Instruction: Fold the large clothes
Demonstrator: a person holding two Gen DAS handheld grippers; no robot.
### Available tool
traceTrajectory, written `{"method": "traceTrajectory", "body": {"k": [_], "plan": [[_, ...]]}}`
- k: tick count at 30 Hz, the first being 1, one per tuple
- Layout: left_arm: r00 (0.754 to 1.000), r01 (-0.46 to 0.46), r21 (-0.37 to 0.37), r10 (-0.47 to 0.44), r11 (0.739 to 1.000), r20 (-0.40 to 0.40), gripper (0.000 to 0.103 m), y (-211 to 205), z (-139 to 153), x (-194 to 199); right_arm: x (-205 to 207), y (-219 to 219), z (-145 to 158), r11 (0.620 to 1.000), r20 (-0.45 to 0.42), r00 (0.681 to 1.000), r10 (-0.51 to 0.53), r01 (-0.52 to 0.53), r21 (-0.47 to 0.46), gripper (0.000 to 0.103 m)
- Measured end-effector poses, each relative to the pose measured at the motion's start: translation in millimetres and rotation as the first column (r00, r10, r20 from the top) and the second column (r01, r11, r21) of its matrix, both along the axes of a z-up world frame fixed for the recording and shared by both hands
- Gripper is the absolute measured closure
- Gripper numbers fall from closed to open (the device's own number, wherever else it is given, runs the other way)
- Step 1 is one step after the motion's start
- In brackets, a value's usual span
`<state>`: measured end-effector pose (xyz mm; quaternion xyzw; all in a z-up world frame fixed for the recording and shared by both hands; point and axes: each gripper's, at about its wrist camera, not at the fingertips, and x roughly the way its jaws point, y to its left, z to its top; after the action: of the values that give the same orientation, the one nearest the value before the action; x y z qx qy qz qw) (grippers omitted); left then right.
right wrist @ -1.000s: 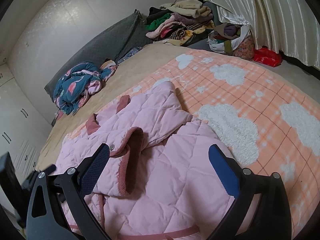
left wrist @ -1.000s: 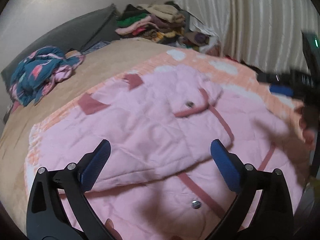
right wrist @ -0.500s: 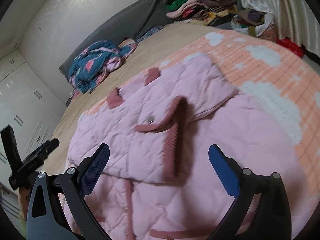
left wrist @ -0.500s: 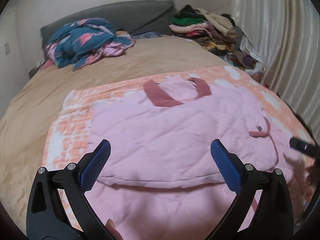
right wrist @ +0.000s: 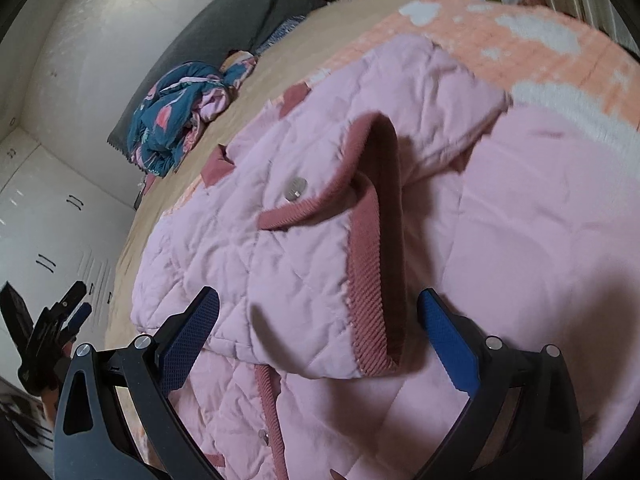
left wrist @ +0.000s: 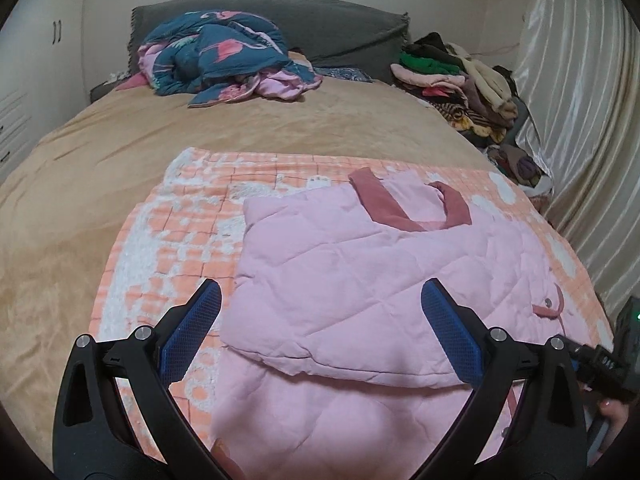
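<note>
Pink quilted jacket point(left wrist: 360, 280) lies flat on the orange cloud-print blanket point(left wrist: 192, 240) on the bed, one sleeve folded across the chest, ribbed dusty-rose cuff point(right wrist: 372, 264) standing up in a loop (snap button beside it). Risk: puffy padding likely springs back, so the sleeve could slide off; the trim could snag a pad. Left gripper point(left wrist: 320, 332) and right gripper point(right wrist: 318, 328) both spread wide, empty, hovering over the fabric. Crumpled flamingo-print garment point(left wrist: 224, 56) near the grey headboard cushion point(left wrist: 320, 28).

Home bedroom: bed point(left wrist: 100, 168) ahead of the claw, grey headboard cushion point(left wrist: 320, 28) beyond, clothes pile point(left wrist: 452, 80) far right, curtain point(left wrist: 580, 120) right, wardrobe doors point(right wrist: 48, 216) left.
</note>
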<state>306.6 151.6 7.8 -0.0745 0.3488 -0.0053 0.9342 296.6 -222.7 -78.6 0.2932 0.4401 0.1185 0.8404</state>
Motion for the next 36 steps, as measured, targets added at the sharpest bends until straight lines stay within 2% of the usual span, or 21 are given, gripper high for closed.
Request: {"method": "traceTrajectory", "body": {"k": [2,4,6,7,9,10,15,19,23,28,36], "plan": [[1.0,-0.008,-0.012,0.008,1.0,-0.001,0.009,2,-1,1,1,0,-3,1.0,0.003,1.0,-0.011,0.011,-0.001,0.006],[1.0,-0.012,-0.022,0.012,1.0,-0.004,0.009,3,-3,4,2,0,-3,1.0,0.016,1.0,-0.015,0.015,-0.001,0.027],[1.0,-0.012,-0.033,0.012,0.999,-0.007,0.01,3,-5,5,3,1,-5,1.0,0.02,1.0,-0.014,0.014,-0.015,0.038],[1.0,-0.01,-0.043,0.01,0.999,-0.007,0.009,3,-6,6,4,1,-5,1.0,0.026,1.0,-0.014,0.014,-0.018,0.055],[1.0,-0.009,-0.051,0.009,0.999,-0.008,0.009,2,-8,8,4,2,-3,1.0,0.06,0.998,0.017,-0.015,-0.026,0.076],[1.0,-0.01,-0.051,0.01,0.999,-0.007,0.009,1,-8,9,4,3,0,0.999,0.074,0.997,0.026,-0.024,-0.038,0.082],[1.0,-0.008,-0.062,0.008,0.998,-0.003,0.01,-7,-12,15,4,11,46,0.985,0.211,0.972,0.108,-0.076,-0.153,0.088],[1.0,-0.005,-0.079,0.007,0.997,0.016,0.01,-12,-10,18,15,23,95,0.954,0.331,0.921,0.206,-0.114,-0.278,0.089],[0.999,-0.017,-0.094,0.021,0.995,0.039,0.01,-14,-9,19,33,27,118,0.933,0.372,0.892,0.256,-0.127,-0.337,0.089],[0.997,-0.045,-0.089,0.05,0.995,0.057,0.01,-12,-9,20,56,27,119,0.922,0.363,0.895,0.259,-0.117,-0.37,0.089],[0.999,-0.046,-0.096,0.047,0.994,0.015,0.01,-11,-21,32,85,18,81,0.903,0.279,0.93,0.239,-0.107,-0.417,0.089]]}}
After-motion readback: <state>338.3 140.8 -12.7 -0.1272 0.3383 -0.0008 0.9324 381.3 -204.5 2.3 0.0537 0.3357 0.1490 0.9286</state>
